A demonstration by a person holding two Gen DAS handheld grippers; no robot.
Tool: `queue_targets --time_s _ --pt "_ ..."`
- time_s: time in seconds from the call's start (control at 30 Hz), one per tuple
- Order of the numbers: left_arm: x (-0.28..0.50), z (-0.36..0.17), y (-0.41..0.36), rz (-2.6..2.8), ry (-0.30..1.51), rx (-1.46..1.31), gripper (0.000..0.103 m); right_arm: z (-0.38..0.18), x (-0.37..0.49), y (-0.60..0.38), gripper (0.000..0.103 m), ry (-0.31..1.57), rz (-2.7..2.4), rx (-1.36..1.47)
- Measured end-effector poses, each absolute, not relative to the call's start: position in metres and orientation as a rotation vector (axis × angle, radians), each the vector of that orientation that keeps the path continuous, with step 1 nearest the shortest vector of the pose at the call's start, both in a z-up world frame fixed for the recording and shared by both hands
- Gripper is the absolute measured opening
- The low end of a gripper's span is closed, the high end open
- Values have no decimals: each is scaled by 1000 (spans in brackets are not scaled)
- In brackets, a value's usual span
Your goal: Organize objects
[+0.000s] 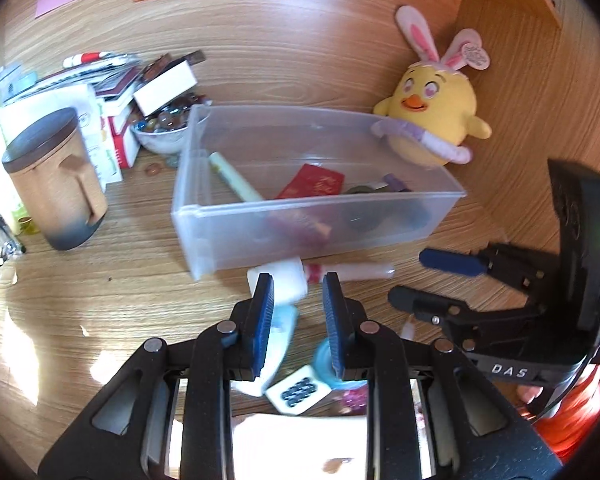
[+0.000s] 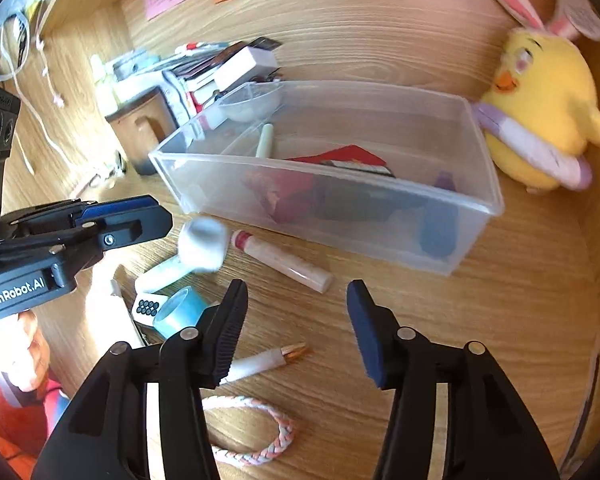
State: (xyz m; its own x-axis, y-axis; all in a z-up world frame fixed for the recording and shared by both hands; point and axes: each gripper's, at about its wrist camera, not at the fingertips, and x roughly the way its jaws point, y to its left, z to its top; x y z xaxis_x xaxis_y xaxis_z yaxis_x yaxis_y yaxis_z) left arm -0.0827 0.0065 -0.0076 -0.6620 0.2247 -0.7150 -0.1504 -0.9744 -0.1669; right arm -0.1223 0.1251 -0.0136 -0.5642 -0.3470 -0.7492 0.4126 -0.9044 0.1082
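Observation:
A clear plastic bin stands on the wooden desk and holds a pale green pen, a red envelope and some dark items. In front of it lie a red-capped tube, a white-headed, pale blue gadget, a mahjong tile and a blue tape roll. My left gripper hovers over these with a narrow gap and nothing between its pads. My right gripper stands wide open and empty above bare desk, near a white pen and a braided bracelet.
A yellow chick plush leans at the bin's right end against the wooden side wall. Left of the bin stand a tan lidded mug, a bowl of glass marbles and a stack of books and boxes. Sticky notes hang on the back panel.

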Motion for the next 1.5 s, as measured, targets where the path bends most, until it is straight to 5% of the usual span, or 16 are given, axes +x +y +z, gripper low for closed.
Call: queue_targets --time_s 0.4,0.57,0.7,0.83,1.03,1.13,1.5 --pt "-90 -19 -12 2691 -138 -1219 25 -32 -161 83 49 343 -2357 1192" --pt "-99 -27 -8 2630 -161 -1262 40 -37 -161 80 48 354 -2340 1199" --pt "-102 -27 3 2621 -130 -1259 53 -40 -160 86 27 328 -2316 1220" --pt "-109 -28 12 2630 -96 -1267 61 -40 -154 95 18 302 -2321 1218" --pt "-126 -37 15 2650 -91 -1329 60 -40 -141 115 14 245 -2345 1230" --pt "-132 -44 13 2630 -115 -1367 39 -36 -134 124 14 224 -2371 1211" --pt "-111 -19 12 2695 -138 -1251 39 -1 -111 132 14 179 -2432 1040"
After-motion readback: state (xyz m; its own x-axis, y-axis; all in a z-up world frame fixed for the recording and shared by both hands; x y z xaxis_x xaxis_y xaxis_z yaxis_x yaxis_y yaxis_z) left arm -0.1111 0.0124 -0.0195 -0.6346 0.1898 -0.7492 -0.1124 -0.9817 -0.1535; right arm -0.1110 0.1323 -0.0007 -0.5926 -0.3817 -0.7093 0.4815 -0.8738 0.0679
